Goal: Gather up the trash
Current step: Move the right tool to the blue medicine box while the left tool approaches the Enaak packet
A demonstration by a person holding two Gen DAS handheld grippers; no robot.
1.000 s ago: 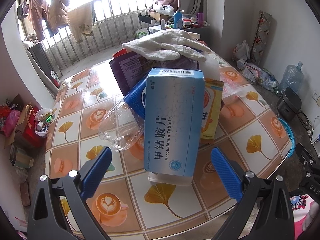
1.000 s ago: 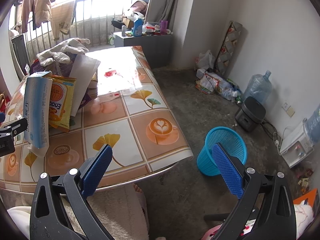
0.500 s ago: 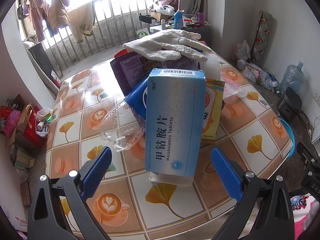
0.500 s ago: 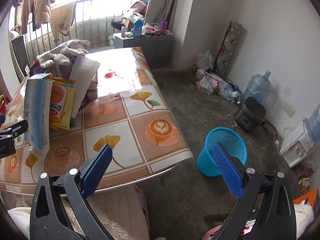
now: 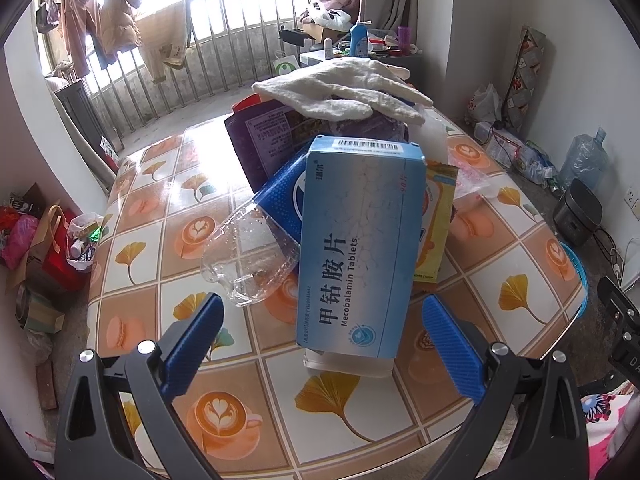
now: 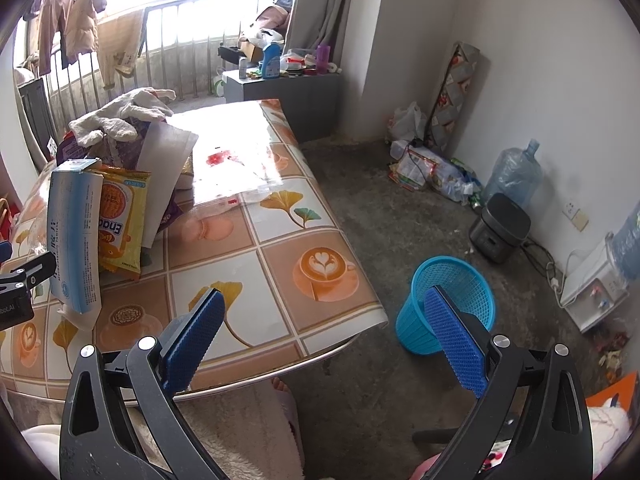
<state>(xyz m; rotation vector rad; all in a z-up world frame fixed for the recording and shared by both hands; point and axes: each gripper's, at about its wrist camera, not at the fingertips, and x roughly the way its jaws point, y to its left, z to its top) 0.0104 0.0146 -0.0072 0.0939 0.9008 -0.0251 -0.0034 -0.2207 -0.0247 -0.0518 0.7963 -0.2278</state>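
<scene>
Hovering low over the worktop [image 5: 280, 384], the left gripper [image 5: 320, 344] holds its fingers spread wide, grasping nothing, with the blue tablet box [image 5: 360, 248] just ahead, leaning on a trash heap beside a clear plastic bottle [image 5: 248, 260]. Released too, the right gripper [image 6: 320, 336] hangs past the worktop edge, facing the blue basket [image 6: 452, 300] on the floor.
</scene>
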